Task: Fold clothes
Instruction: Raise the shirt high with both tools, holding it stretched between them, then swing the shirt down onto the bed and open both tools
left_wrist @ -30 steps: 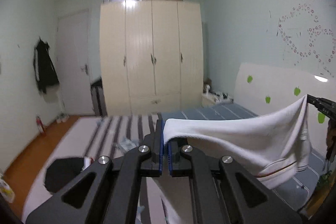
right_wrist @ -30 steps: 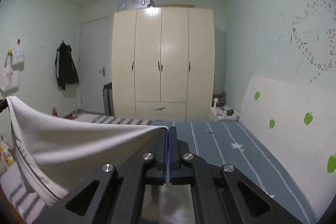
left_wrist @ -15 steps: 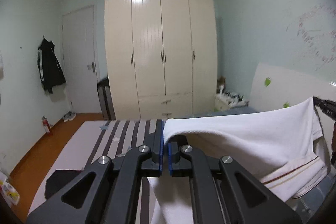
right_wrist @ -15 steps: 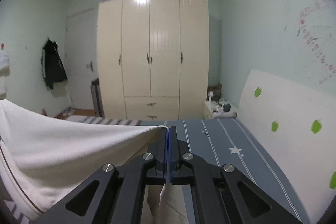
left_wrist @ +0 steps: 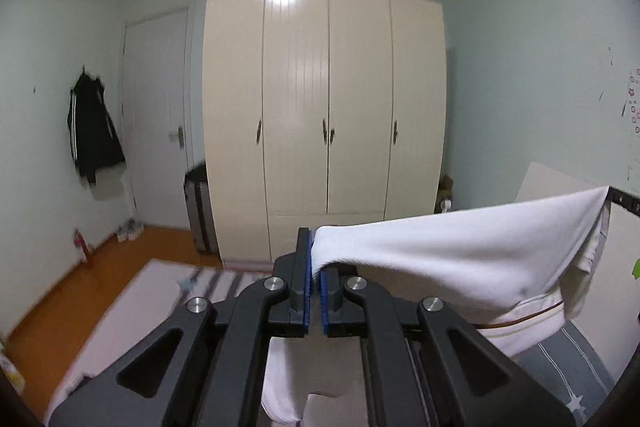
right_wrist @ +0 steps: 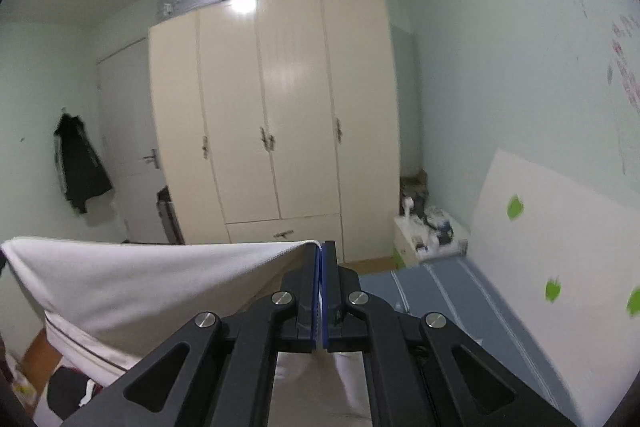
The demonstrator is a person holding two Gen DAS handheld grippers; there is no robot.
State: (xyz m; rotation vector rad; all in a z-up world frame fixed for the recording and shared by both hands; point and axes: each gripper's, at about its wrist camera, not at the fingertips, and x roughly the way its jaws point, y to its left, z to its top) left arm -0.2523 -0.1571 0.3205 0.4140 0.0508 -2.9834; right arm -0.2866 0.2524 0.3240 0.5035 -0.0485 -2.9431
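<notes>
Left tool (left_wrist: 315,277) and right tool (right_wrist: 321,281) are each pinching a corner of a white shirt (left_wrist: 452,255), hanging stretched above the bed (right_wrist: 452,303), toward twelve o'clock; no fold is showing yet.

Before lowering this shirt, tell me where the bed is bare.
Bare: the blue striped sheet between the headboard and the right gripper. Crowded: dark clothes lie under the shirt at lower left. The bed beneath the shirt is hidden.
</notes>
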